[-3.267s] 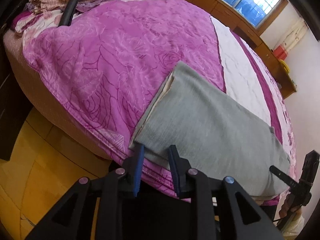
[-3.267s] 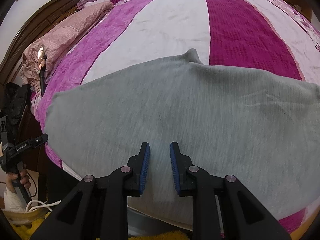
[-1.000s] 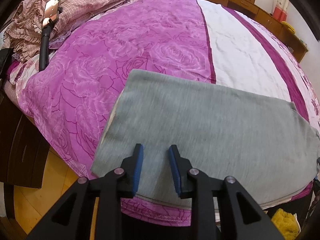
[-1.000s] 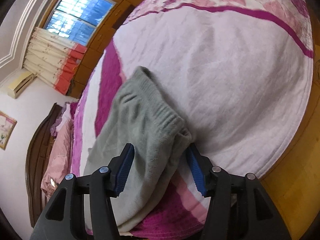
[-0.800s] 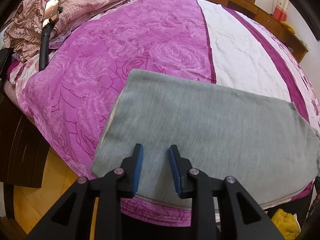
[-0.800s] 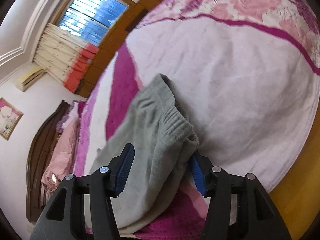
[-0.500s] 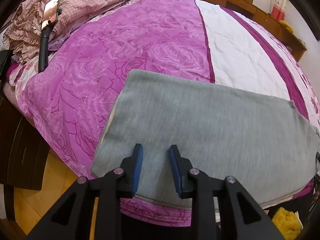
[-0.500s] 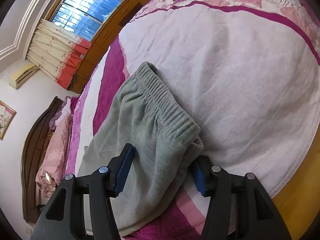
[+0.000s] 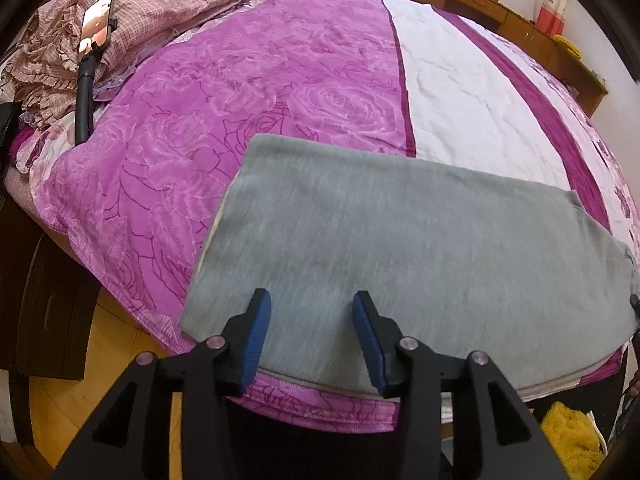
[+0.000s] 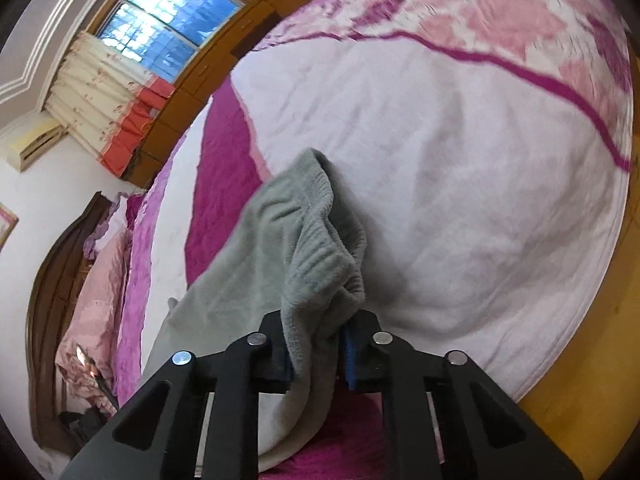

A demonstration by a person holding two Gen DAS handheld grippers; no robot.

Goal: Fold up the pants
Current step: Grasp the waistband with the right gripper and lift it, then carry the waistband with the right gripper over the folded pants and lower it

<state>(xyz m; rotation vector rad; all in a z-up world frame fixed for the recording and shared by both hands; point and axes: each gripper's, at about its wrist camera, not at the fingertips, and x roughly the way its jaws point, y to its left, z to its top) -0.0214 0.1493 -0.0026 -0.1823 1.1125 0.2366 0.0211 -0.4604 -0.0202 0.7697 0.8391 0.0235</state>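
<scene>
Grey sweatpants [image 9: 400, 256] are seen laid lengthwise along the near edge of a bed [image 9: 280, 80], already doubled leg over leg into one long flat band on the magenta rose-print bedspread. The first fold is judged done; the crosswise folds, bringing the waist end over toward the cuffs, are judged still to come, and the fabric lies smooth with only the one end disturbed.

At that end, the ribbed elastic waistband [image 10: 316, 248] is gathered and lifted off the white panel of the cover, pinched between the blue pads of the right gripper [image 10: 316, 354], whose jaws are closing tightly on the bunched cloth.

At the opposite end, the left gripper [image 9: 310, 336] is held over the cuff end of the sweatpants, its jaws opening to a moderate gap; nothing is gripped, and cloth is seen only beneath them. A phone on a stand [image 9: 94, 26] is propped by the pillows.
</scene>
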